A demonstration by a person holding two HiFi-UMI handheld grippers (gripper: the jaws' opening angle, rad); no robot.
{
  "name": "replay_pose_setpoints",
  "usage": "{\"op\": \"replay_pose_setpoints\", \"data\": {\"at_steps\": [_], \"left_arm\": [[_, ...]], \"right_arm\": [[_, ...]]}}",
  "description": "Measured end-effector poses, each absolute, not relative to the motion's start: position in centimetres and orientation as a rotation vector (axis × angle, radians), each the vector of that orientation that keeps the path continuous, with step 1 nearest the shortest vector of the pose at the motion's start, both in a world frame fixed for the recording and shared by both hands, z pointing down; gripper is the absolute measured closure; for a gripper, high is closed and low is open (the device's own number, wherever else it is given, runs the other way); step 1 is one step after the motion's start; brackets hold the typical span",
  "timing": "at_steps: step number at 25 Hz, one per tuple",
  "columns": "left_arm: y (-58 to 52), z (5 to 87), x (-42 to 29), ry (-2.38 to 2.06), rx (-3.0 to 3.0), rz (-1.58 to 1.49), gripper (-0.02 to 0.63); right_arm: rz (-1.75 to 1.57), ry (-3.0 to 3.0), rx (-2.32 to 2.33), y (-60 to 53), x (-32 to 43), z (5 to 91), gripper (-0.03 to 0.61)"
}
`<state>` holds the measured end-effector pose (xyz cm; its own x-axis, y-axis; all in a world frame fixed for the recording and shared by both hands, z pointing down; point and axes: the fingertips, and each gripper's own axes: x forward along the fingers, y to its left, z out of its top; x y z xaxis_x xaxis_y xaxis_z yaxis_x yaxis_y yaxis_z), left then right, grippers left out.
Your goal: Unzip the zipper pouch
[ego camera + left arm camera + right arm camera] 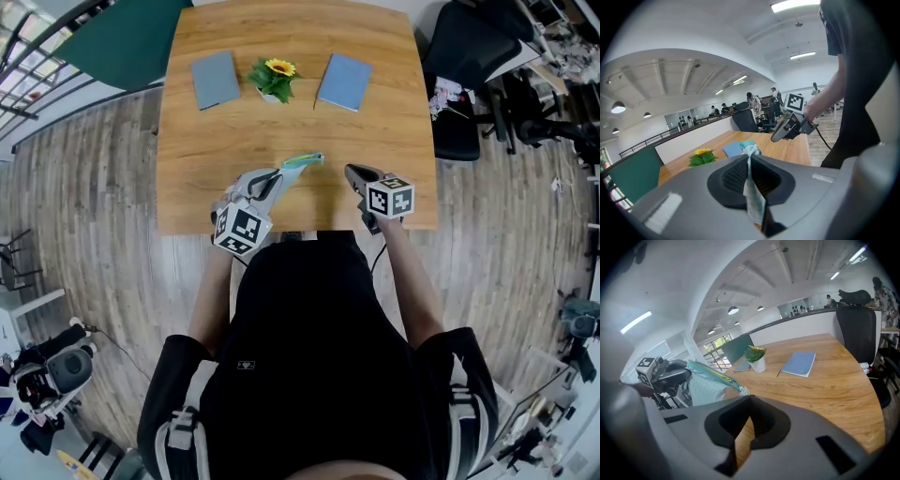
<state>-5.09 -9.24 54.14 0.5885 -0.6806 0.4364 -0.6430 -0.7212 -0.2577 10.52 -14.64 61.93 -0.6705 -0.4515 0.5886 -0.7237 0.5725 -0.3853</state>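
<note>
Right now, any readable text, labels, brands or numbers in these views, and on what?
None legible in any view.
Left marker cube, right marker cube: black-and-white square patterns, no letters.
Shirt logo: too small to read.
White sticker in the left gripper view: blurred.
Left blue notebook, right blue notebook: plain covers.
Zipper pouch: no print visible.

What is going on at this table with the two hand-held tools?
A person at a wooden table works a gripper in each hand. The left claw is shut on one end of a pale teal zipper pouch, holding it out over the table. The right claw is shut and empty, apart from the pouch, with the zipper pull just ahead of its tips. Two blue notebooks and a potted flower sit farther back.
</note>
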Motion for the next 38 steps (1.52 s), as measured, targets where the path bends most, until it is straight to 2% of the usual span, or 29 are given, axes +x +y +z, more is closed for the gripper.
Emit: {"op": "replay_pose_setpoints", "data": {"at_steps": [11,38], "left_arm": [[-9.5,54.2,-5.8,1.182,-2.746,-0.793,0.603],[-10.1,54.6,-6.8,1.222,-2.775,-0.776,0.603]], "right_arm": [[0.483,-2.497,0.984,-13.4,10.4,59.5,0.577],[0.435,-2.488,1.012,-12.9,10.7,59.3,0.577]]}}
